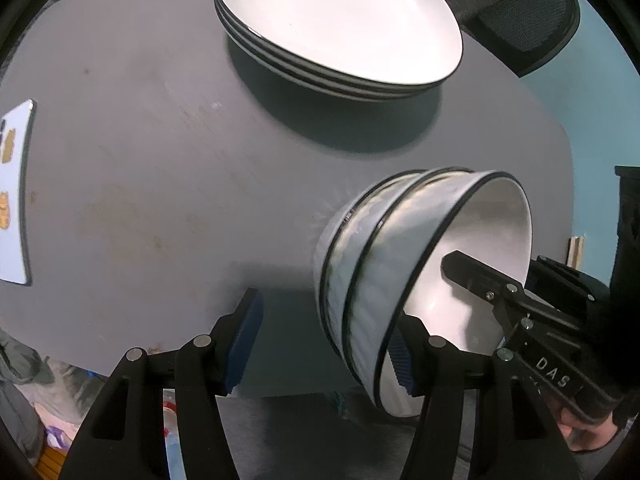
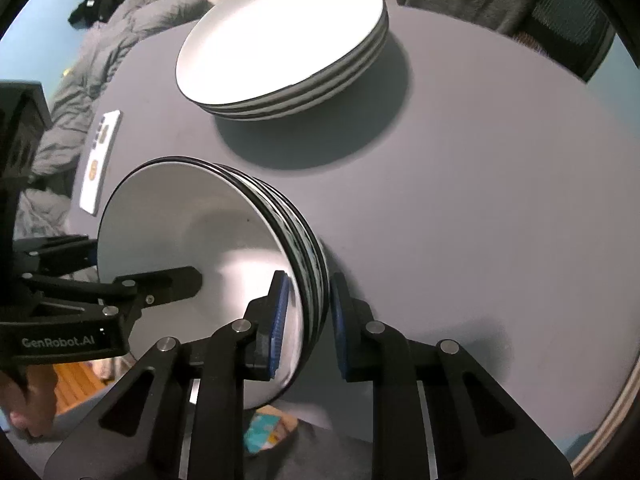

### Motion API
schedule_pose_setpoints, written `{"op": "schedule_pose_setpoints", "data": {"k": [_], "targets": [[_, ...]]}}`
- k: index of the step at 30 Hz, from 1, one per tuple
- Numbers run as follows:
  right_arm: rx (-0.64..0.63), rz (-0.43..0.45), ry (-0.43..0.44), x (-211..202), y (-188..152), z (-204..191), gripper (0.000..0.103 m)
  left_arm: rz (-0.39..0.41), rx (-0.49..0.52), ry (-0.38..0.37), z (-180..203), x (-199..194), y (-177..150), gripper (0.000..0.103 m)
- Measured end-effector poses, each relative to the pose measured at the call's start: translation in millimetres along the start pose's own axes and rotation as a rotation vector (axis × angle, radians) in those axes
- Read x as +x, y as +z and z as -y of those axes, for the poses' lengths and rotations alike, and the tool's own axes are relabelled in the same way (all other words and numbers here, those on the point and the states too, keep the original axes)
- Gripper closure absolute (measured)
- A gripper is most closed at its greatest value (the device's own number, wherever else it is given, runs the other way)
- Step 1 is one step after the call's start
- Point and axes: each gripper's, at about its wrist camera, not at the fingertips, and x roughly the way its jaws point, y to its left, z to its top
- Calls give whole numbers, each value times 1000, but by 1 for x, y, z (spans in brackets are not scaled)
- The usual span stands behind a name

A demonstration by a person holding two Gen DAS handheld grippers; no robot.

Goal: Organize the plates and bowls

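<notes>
A nested stack of white, black-rimmed bowls hangs tilted on its side over the near edge of the grey table. My right gripper is shut on the bowls' rims, with one pad inside and one outside. My left gripper is open. Its right pad sits inside the top bowl, and its left pad stands well off the outer wall. A stack of white plates rests at the far side of the table, apart from both grippers. It shows in the right wrist view too, plates.
A white card with small pictures lies near the table's left edge. A dark mesh chair stands behind the plates, and a grey jacket lies at the far left. The table's near edge runs just under both grippers.
</notes>
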Motion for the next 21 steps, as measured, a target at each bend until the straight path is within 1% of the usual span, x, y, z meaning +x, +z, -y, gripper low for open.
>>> {"op": "schedule_pose_setpoints", "data": {"k": [2,3,4,5,8,10,14,15,16,19,21], "targets": [[30,-5,11,-1,-1,4,85,0,-2,-8,0,1,-1,43],[27,-4,7,-1,-2,3,85,1,3,-6,2,1,-1,46],[15,-5,-2,-2,-2,1,86,9,15,-13,3,-1,-2,50],[6,-4,-12,-3,-3,-1,86,14,29,-24,6,-1,-3,63],[-23,-6,-52,-4,-4,-9,87,41,76,38,19,-5,-6,65],[-29,-11,-64,-2,-2,-12,87,55,82,57,22,-6,-9,66],[0,-45,-48,0,2,-10,85,62,58,53,17,-9,-8,76],[11,-53,-37,1,4,-9,83,61,50,49,14,-10,-8,79],[20,-62,-21,3,5,-8,80,60,42,43,12,-11,-7,80],[12,-74,-10,6,8,-11,76,50,19,16,2,-13,-7,82],[12,-78,-7,7,9,-11,75,46,20,26,2,-13,-6,83]]}}
